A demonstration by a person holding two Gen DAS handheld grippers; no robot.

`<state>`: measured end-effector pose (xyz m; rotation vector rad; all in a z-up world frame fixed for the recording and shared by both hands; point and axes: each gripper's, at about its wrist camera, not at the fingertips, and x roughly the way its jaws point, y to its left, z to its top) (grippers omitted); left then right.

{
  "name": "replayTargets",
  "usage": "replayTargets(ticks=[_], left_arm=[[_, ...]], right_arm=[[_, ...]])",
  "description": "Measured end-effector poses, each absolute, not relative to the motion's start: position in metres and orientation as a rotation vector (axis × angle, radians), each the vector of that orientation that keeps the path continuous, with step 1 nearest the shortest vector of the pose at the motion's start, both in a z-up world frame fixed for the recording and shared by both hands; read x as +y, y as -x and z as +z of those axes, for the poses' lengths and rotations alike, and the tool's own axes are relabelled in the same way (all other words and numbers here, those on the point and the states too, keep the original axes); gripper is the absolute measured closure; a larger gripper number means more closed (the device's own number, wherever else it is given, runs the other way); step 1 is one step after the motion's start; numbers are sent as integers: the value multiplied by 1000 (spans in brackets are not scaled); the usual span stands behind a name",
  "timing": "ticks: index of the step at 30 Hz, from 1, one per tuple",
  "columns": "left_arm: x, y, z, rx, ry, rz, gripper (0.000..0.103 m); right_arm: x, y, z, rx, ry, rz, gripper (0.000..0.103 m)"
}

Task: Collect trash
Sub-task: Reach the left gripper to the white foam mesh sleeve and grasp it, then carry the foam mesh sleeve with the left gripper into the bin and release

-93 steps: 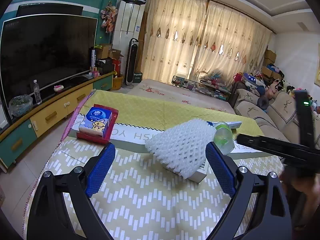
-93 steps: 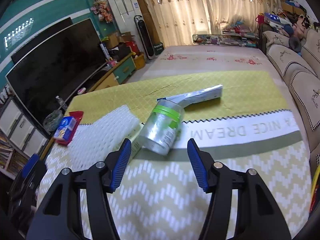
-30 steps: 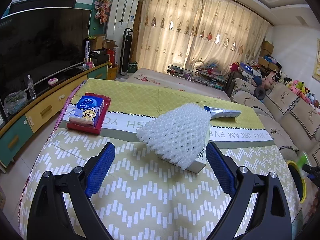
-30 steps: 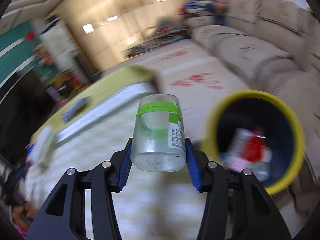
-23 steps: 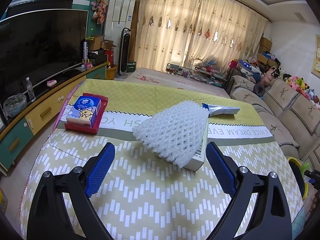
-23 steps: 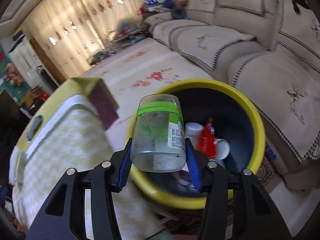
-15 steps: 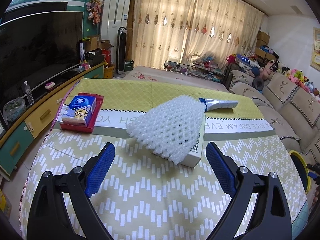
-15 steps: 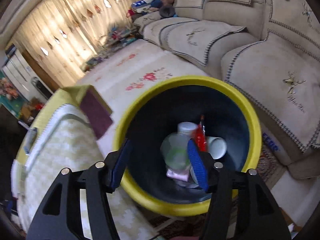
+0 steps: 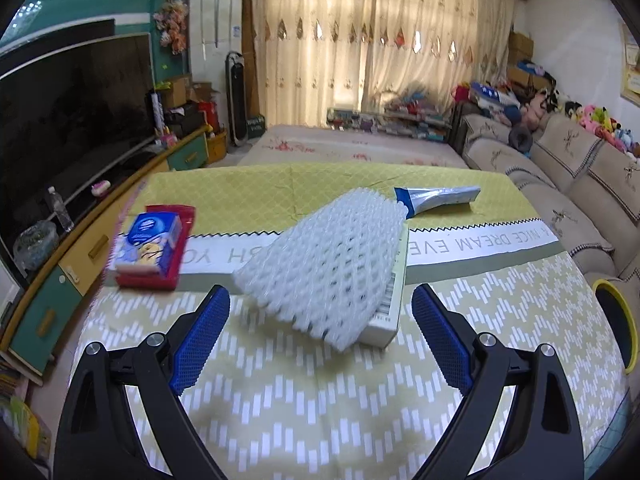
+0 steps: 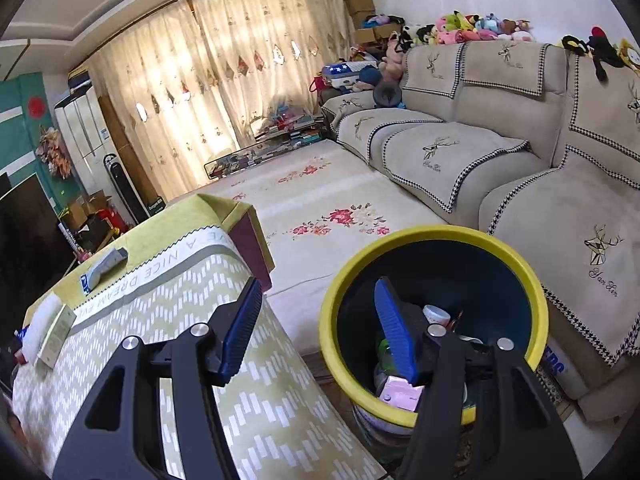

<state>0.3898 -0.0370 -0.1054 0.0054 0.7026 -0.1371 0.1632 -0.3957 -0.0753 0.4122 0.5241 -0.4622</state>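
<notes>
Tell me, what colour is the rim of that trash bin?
Yellow rim on the trash bin; the right wrist view shows it best.

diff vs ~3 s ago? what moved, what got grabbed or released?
The right tongs took the clear green-banded jar off the table, swung it over the yellow bin and dropped it in; their jaws have just been opening and are empty. Foam net, box, tube, tissue pack unmoved; left tongs open, empty.

1. The left gripper (image 9: 320,334) points forward and downward, its blue-padded jaws spread wide with nothing between them.
2. The right gripper (image 10: 318,330) tilts downward, its jaws having just opened, empty.
</notes>
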Motion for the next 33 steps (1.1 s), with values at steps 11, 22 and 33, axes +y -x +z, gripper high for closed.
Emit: replayTargets(ticks=[11, 22, 33], left_arm=[[-59, -447, -125, 831, -47, -192, 12], [-44, -462, -123, 846, 43, -171, 84], [-57, -426, -77, 697, -33, -180, 90]], right_arm=[[-387, -166, -75, 520, -352, -464, 43], [-385, -167, -77, 524, -355, -467, 39], [-388, -164, -77, 519, -366, -475, 38]])
